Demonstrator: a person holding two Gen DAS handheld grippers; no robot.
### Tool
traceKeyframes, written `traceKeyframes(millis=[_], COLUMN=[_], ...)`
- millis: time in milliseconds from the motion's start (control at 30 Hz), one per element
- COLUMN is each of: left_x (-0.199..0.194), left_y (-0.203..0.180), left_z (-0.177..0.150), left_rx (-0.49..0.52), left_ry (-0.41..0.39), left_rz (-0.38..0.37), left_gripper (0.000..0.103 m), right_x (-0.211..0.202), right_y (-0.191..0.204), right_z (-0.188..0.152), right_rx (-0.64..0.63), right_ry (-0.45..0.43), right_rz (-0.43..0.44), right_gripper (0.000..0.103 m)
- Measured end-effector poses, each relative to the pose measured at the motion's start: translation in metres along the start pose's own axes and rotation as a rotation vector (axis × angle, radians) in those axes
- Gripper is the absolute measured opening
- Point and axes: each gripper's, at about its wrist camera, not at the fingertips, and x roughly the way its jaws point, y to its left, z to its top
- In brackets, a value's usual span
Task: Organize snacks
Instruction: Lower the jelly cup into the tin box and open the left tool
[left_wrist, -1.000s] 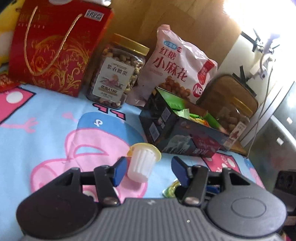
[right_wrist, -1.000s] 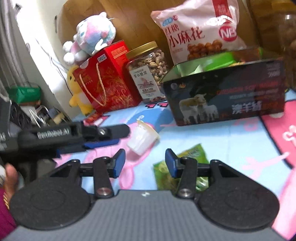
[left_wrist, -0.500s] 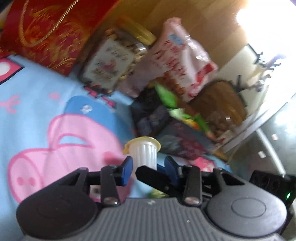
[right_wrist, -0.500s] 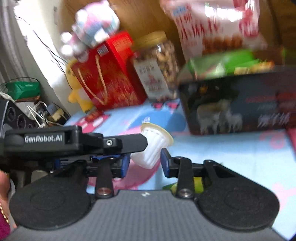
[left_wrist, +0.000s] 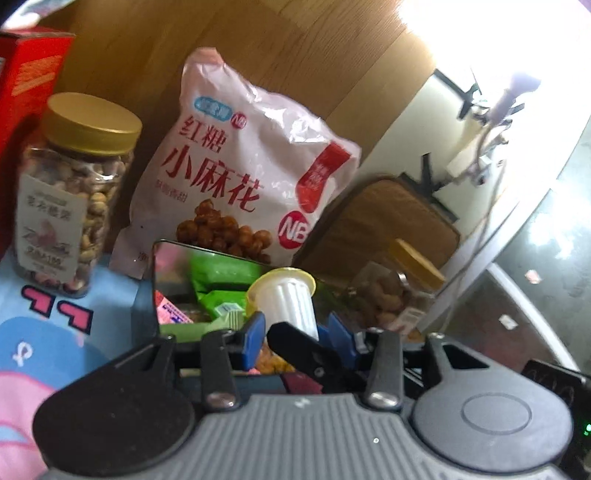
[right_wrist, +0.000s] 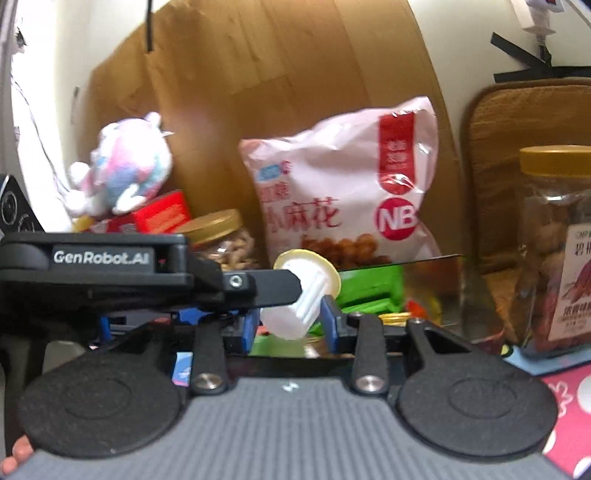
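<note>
Jelly cup (left_wrist: 286, 302): a small ribbed white cup with a yellow rim, carried clear of the bed and tilted, so that it can be dropped into the box rather than slid along the sheet.
Left tongs (left_wrist: 295, 334): closed down to a narrow gap on the cup's body; the cup is seen between the blue pads, and the jaws have just been closing on it.
Right tongs (right_wrist: 290, 323): about half open, blue pads either side of the cup's base; whether they press on it cannot be told. The jaws have just been closing, seemingly to steady the cup held by the other tool.
Dark box (left_wrist: 146, 302): open-topped, directly beneath and beyond the cup, already holding green packets (left_wrist: 221, 275); judged to be the collecting place.
Pink snack bag (left_wrist: 240, 173): leaned against the wooden board at 12 o'clock behind the box, kept upright out of the way.
Nut jar (left_wrist: 70, 199): standing at 10 o'clock, well apart.
Next step: a release over the box is likely called for.
</note>
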Motion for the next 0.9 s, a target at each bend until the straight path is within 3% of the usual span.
traceKeyframes(millis=[133,300,400,667,900], left_x=[0.007,-0.029,-0.055,-0.088,-0.078], left_y=[-0.007,-0.011,-0.01,0.008,0.04], left_z=[-0.006,-0.012,-0.027,-0.09,-0.12], left_rx=[0.056,0.059,0.049,0.02,-0.161], left_ry=[-0.032,-0.093,-0.101,0.008,0.117], left_rz=[0.091,0.054,0.003,-0.017,-0.06], left_gripper=[0.044,0.047,0.048,0.049,0.046], right_x=[0.002,-0.036,-0.06,-0.109,-0.116], right_y=[-0.004,-0.016,-0.025,-0.048,-0.045], right_z=[-0.002,-0.015,-0.035,-0.092,-0.104], right_rx=[-0.01,0.061,0.13,0.398,0.488], right_ry=[0.025,-0.036,-0.01,0.14,0.196], right_rz=[-0.025,-0.011,0.028,0.084,0.089], right_gripper=[0.043,0.044,0.045,0.046,0.046])
